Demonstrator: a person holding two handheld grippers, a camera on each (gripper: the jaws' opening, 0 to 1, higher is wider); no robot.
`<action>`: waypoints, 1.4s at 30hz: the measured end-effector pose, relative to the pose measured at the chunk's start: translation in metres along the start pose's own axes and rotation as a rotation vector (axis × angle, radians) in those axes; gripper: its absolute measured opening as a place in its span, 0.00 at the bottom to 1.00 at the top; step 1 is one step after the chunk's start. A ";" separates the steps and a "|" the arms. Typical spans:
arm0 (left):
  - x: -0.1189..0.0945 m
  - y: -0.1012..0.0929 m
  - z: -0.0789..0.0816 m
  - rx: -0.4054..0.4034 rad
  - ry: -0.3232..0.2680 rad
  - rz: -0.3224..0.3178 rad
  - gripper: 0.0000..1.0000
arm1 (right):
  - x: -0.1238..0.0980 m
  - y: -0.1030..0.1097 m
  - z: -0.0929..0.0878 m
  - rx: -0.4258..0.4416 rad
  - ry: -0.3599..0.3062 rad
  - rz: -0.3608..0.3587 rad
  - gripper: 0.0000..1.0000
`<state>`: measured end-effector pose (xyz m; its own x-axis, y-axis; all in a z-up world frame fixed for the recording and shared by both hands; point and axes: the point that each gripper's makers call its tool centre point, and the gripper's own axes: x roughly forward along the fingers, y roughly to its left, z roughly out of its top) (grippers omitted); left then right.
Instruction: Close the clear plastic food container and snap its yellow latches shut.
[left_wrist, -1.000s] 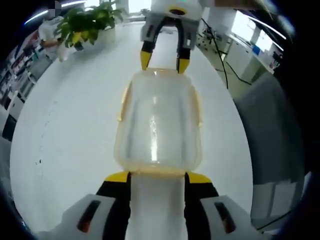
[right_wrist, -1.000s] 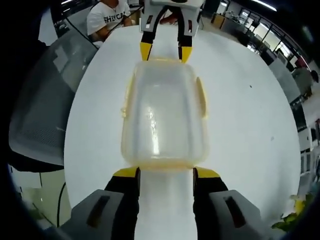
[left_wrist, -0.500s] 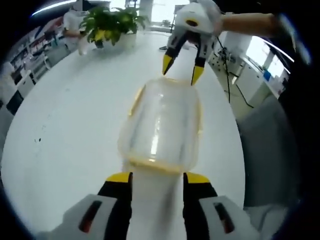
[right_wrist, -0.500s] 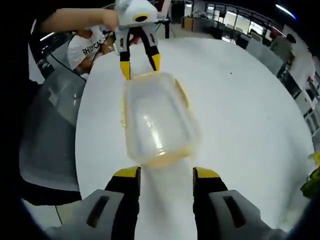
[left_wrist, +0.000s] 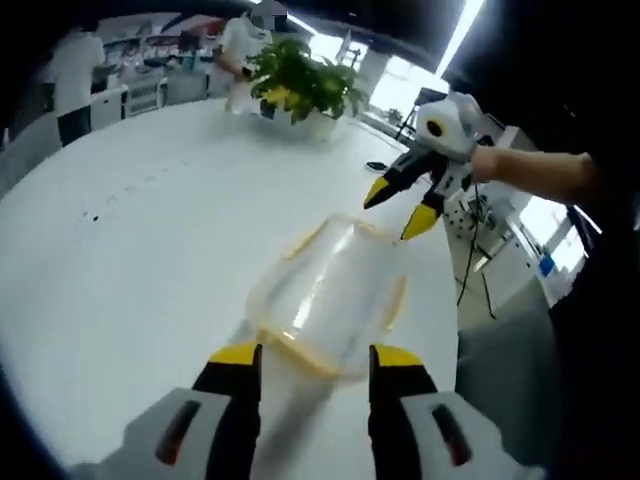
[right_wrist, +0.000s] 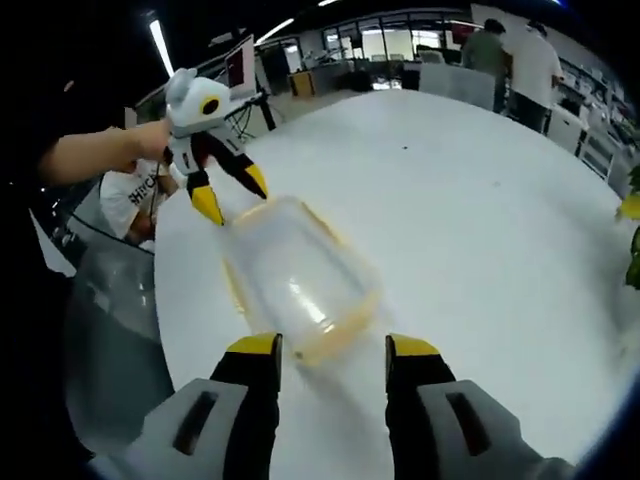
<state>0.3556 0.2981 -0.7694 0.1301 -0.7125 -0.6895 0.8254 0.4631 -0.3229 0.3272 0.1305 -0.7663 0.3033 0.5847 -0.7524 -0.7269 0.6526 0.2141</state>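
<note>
Left gripper view: the clear container (left_wrist: 330, 300) lies mid-frame on the white desk (left_wrist: 130, 260), lid on; its own hand-held gripper (left_wrist: 314, 358) spreads wide, empty.

Right gripper view: both hand-held grippers (right_wrist: 330, 348) (right_wrist: 230, 192) gape off it (2 yellow latches look unsnapped, probably).

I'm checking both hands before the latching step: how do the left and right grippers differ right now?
In the left gripper view, the left gripper sits low at the container's near end, while the right gripper hovers raised beyond its far end, tips angled down. A hand shows behind the right gripper. Both are open, yellow-tipped and hold nothing.
</note>
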 end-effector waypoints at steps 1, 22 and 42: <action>0.001 0.002 0.000 -0.034 -0.010 0.021 0.37 | 0.002 0.000 -0.001 0.017 -0.003 -0.006 0.37; 0.009 -0.004 -0.007 -0.172 -0.064 0.082 0.22 | 0.015 0.014 -0.004 0.110 -0.062 0.027 0.28; 0.011 -0.002 -0.007 -0.253 0.013 0.139 0.19 | 0.017 0.016 -0.004 0.189 -0.045 0.021 0.24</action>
<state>0.3510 0.2931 -0.7809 0.2240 -0.6268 -0.7462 0.6367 0.6738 -0.3749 0.3179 0.1491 -0.7781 0.3195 0.6174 -0.7189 -0.6061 0.7163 0.3458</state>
